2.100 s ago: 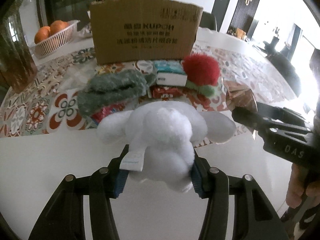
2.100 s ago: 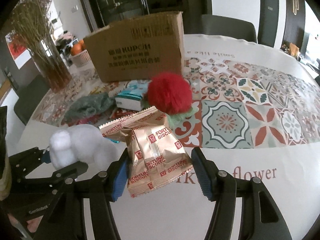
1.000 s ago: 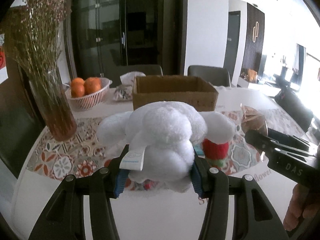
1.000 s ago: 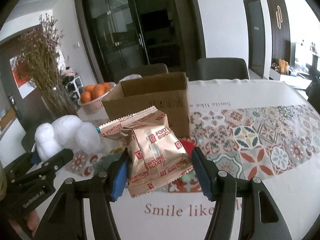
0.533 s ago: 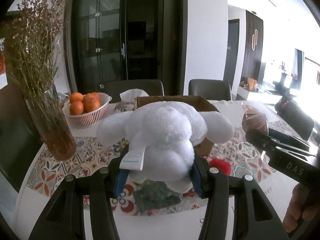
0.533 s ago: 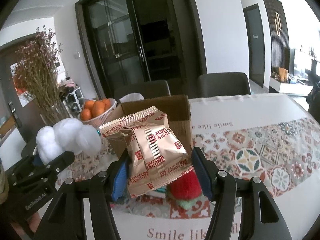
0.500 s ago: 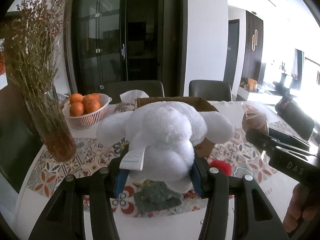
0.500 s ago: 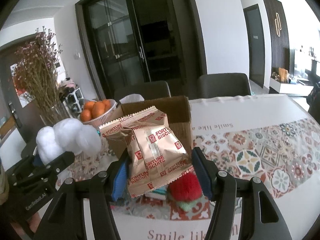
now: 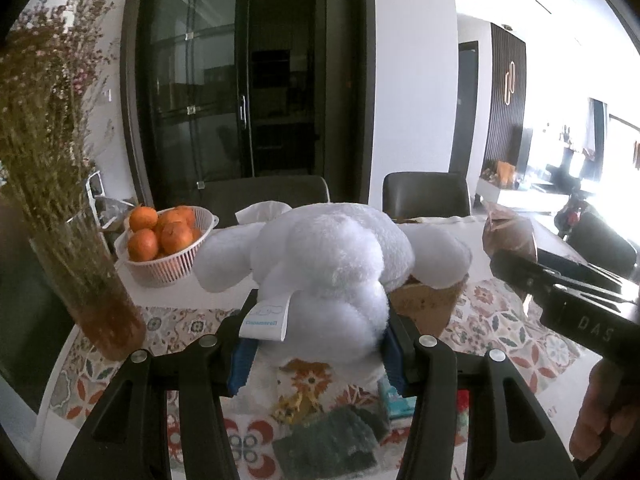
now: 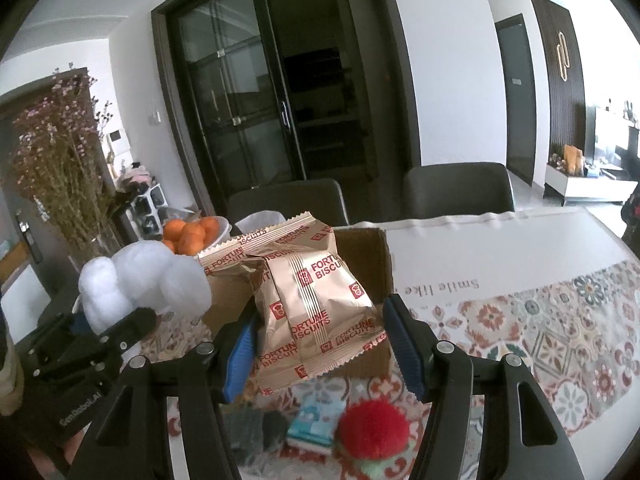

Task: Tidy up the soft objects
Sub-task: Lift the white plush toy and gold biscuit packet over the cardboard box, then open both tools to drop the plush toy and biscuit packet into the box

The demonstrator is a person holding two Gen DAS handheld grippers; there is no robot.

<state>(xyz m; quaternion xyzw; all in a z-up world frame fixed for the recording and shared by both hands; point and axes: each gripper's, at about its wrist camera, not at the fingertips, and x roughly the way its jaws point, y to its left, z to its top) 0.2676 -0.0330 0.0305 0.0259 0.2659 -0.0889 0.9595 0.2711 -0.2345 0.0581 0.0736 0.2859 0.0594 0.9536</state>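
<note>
My left gripper [image 9: 316, 356] is shut on a white plush toy [image 9: 332, 268] and holds it high above the table, in front of the open cardboard box [image 9: 428, 304]. My right gripper [image 10: 320, 352] is shut on a gold Fortune Biscuits packet [image 10: 312, 300], held in front of the box [image 10: 364, 256]. The plush also shows at the left of the right wrist view [image 10: 140, 280]. Below lie a red pom-pom toy [image 10: 374, 428], a grey-green cloth [image 9: 332, 440] and a teal tissue pack [image 10: 316, 424].
A glass vase of dried flowers [image 9: 92, 292] stands at the left. A white basket of oranges [image 9: 164, 248] sits behind it. Dark chairs [image 10: 456, 192] stand at the far side of the patterned table [image 10: 560, 320].
Both grippers have risen and moved forward toward the box with their loads. The items on the table now sit lower in both views.
</note>
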